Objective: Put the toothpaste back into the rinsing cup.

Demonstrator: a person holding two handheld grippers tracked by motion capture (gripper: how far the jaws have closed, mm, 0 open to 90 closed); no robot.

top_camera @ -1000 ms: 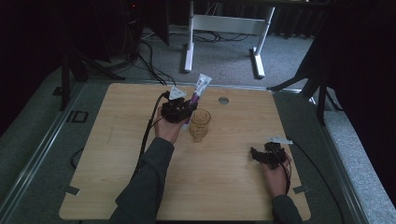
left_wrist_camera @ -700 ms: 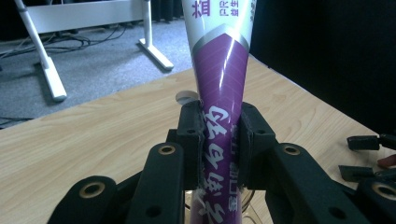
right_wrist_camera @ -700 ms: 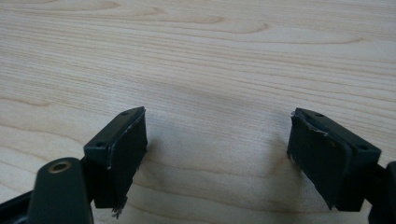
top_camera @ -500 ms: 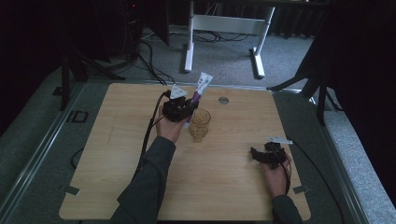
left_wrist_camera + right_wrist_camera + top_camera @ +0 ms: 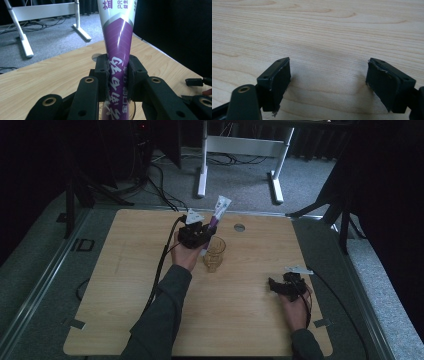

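Tube top beyond frame edge

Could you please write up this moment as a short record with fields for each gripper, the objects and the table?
left gripper: shut on the toothpaste tube, held beside the glass cup
toothpaste tube: purple and white, upright with a slight tilt, clamped between the jaws on its purple part
glass cup: clear, upright on the table, near the middle
tube's lower end: just above or inside the cup's rim; cannot tell which
right gripper: open, nothing between the jaws, low over bare wood
table: light wood, with a small round grey disc near its far edge
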